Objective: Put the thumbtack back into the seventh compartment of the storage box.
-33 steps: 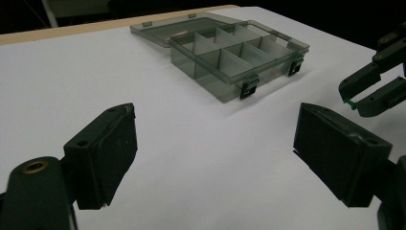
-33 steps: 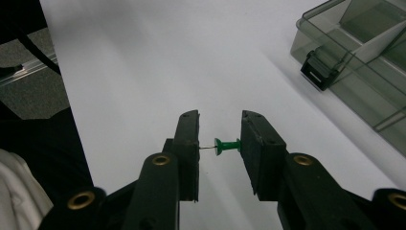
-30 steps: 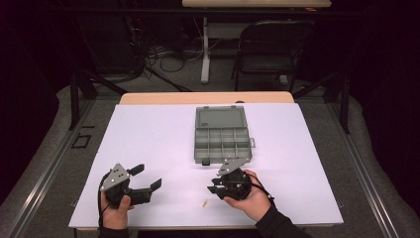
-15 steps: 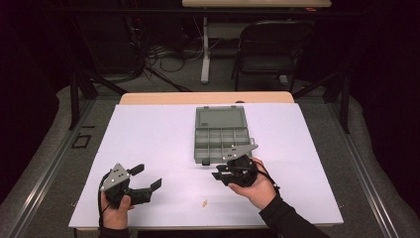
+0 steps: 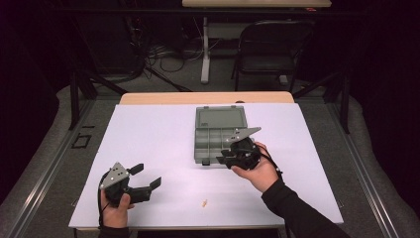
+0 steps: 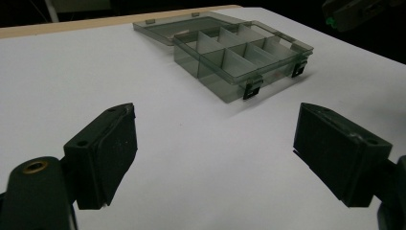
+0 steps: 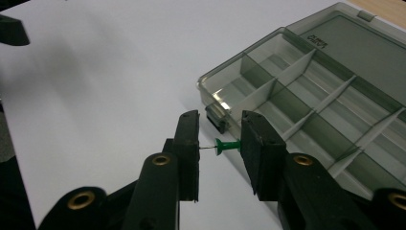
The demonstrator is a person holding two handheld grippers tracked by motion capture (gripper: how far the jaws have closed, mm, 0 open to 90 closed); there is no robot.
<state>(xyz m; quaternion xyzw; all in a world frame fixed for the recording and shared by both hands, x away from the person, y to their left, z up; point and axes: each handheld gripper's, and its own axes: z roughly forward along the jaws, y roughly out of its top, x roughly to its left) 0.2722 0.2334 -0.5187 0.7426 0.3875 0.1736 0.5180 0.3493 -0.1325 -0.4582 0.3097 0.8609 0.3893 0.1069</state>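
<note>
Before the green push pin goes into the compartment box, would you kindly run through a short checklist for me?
1. Green push pin clamped end to end in the right hand-held gripper: ok.
2. Compartment box lid folded back, compartments exposed: ok.
3. Nearest corner compartment free of contents: ok.
4. Pin already above a compartment: not ok, it sits just outside the box's front wall.
5. Left hand-held gripper open and apart from the box: ok.
6. Small pale item left on the table, what it is: cannot tell.
</note>
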